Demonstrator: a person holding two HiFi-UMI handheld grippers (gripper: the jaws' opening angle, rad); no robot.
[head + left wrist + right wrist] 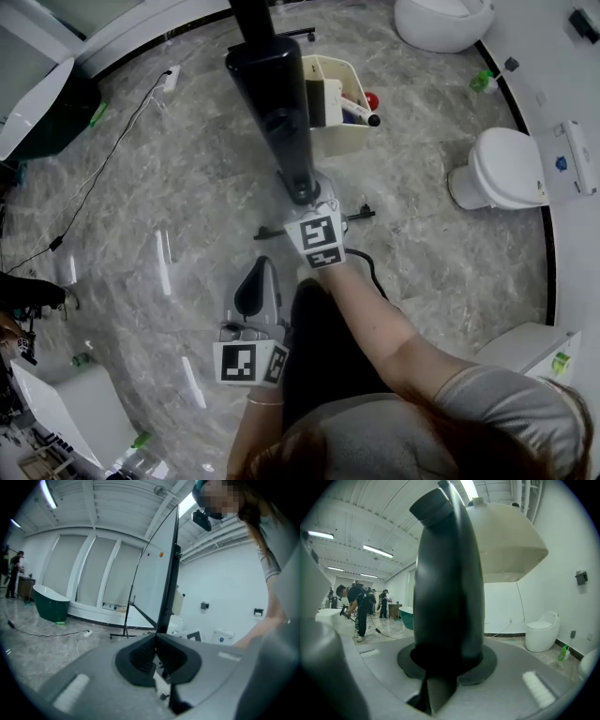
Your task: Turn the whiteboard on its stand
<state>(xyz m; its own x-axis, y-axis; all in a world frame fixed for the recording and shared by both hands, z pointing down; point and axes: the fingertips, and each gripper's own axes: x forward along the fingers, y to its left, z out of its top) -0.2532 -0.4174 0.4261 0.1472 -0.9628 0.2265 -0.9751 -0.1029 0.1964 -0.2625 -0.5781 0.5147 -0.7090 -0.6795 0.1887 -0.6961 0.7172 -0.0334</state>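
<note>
From above, the whiteboard [277, 103] shows edge-on as a thick black frame, with a cream tray [339, 105] of markers fixed to its side. My right gripper [305, 197] is shut on the frame's near end. In the right gripper view the black frame [447, 588] fills the space between the jaws of my right gripper [447, 663]. My left gripper [255, 286] hangs lower and nearer to me, apart from the board, shut with nothing in it. The left gripper view has the whiteboard [157, 573] standing edge-on beyond my left gripper [155, 637].
The stand's black feet [361, 214] spread on the marble floor beneath the board. White toilets [511, 169] stand at the right and a dark green bathtub [37, 103] at the left. A cable [103, 173] crosses the floor. People [356, 606] work far off.
</note>
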